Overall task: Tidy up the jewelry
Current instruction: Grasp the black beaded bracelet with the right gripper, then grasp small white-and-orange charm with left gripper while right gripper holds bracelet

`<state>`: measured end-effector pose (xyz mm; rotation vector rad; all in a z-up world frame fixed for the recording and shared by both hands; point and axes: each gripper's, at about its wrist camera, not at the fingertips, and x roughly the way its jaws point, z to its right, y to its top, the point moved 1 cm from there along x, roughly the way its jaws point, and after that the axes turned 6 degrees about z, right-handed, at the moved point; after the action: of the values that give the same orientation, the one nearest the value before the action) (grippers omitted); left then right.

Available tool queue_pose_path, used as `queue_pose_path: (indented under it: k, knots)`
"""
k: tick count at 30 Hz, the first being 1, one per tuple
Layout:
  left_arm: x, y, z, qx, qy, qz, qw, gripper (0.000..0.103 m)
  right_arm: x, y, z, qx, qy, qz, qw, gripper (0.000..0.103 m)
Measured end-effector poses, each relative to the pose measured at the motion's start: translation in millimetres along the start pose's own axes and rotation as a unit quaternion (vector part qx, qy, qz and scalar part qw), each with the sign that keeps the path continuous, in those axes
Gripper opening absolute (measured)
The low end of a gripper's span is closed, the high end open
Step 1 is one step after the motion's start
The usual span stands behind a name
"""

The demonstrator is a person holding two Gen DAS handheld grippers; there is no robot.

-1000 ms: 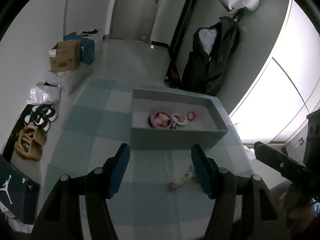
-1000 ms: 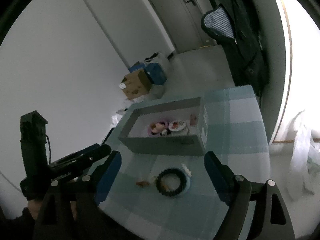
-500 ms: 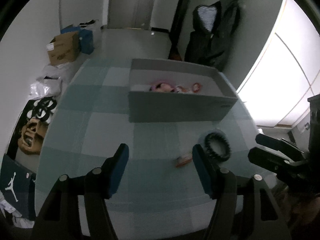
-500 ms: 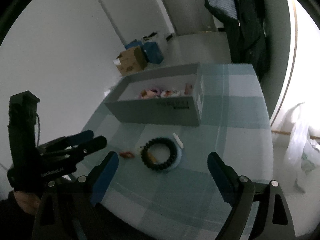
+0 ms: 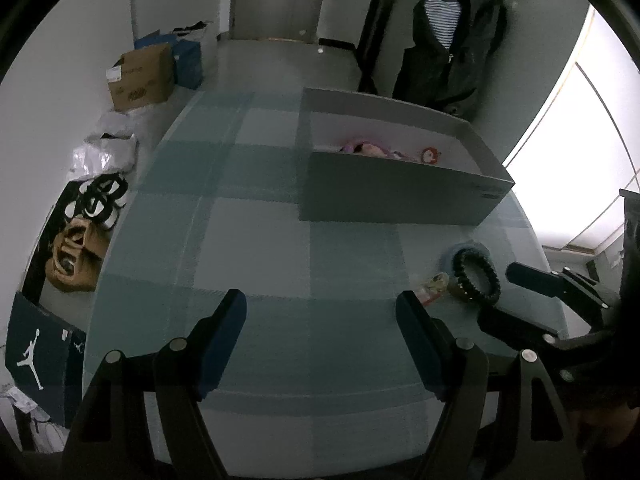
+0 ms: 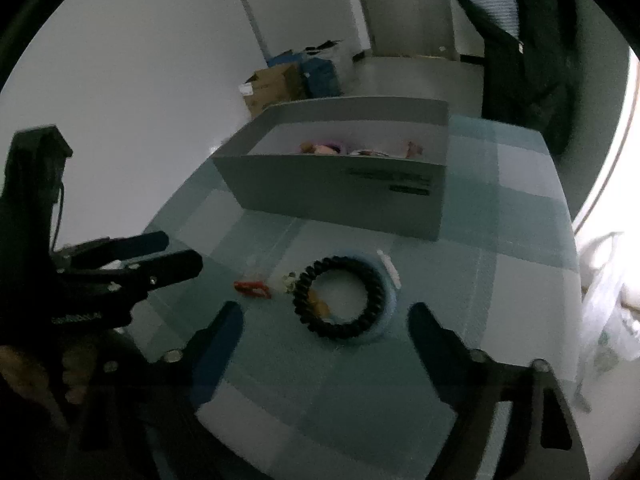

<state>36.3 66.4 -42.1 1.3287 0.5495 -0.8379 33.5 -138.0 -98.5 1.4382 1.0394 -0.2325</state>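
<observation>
A black beaded bracelet (image 6: 341,298) lies on a pale blue round dish (image 6: 387,312) on the checked table; it also shows in the left wrist view (image 5: 476,275). A small red and pale trinket (image 6: 252,288) lies just left of it, also seen in the left wrist view (image 5: 432,288). A grey open box (image 5: 400,200) farther back holds pink and red pieces (image 5: 368,148). My left gripper (image 5: 322,328) is open and empty, left of the trinket. My right gripper (image 6: 326,332) is open and empty, low over the near side of the bracelet.
A small white stick (image 6: 390,268) lies at the dish's far edge. The table's edge curves close on the left (image 5: 116,248). Shoes (image 5: 76,256) and cardboard boxes (image 5: 140,76) sit on the floor at left. A dark coat (image 5: 452,48) hangs behind the box.
Both grippers have come lower and nearer to the table. The bracelet and trinket now sit larger and closer in both views. Both stay open.
</observation>
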Motion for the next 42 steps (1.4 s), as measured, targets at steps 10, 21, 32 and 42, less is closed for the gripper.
queue_pose_path:
  k: [10,21,32,42]
  knots:
    - [2,4,-6,-0.023,-0.007,-0.004,0.9997,0.073,10,-1,-23,-0.081,-0.035,0.001,0.996,0.033]
    - [6,3,-8,-0.03,-0.024,-0.02,0.999,0.073,0,8,-16,-0.057,-0.026,0.021,0.998,0.009]
    - [6,2,1,-0.026,-0.06,-0.026,0.9976,0.073,-23,20,21,0.077,0.05,0.062,0.994,0.009]
    - [19,1,42,0.03,-0.088,-0.036,0.995,0.073,-42,26,28,0.096,0.071,0.092,0.989,0.009]
